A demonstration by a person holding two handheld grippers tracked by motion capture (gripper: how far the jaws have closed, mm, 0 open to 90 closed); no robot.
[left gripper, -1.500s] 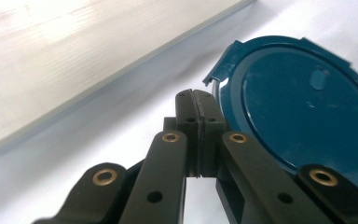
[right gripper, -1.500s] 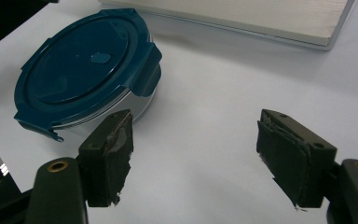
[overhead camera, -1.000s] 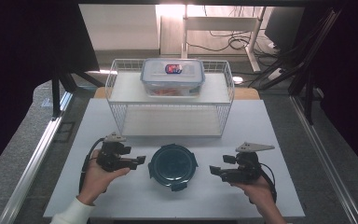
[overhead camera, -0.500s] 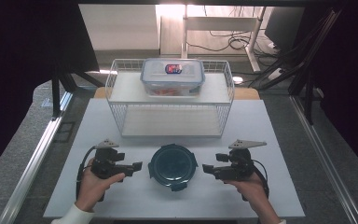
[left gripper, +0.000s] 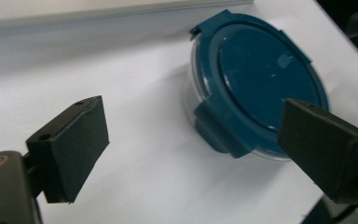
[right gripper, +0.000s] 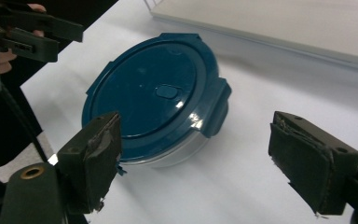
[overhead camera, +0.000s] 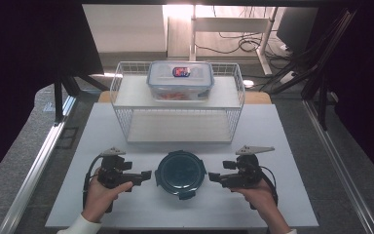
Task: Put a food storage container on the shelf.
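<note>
Between the two grippers on the white table (overhead camera: 126, 209) sits a round blue-lidded container (overhead camera: 180, 174). Left gripper (overhead camera: 147, 176) and right gripper (overhead camera: 213, 176) flank it, jaws wide and just opened further, touching nothing.

The round container (overhead camera: 180, 173) has a dark teal-blue lid over a clear body, and sits on a white tabletop (overhead camera: 282, 146). Both grippers, left (overhead camera: 146, 175) and right (overhead camera: 213, 176), are black with grey top plates. The wire basket (overhead camera: 233, 117) is white; the rectangular box (overhead camera: 180, 80) in it is clear, with a red-and-blue label.
</note>
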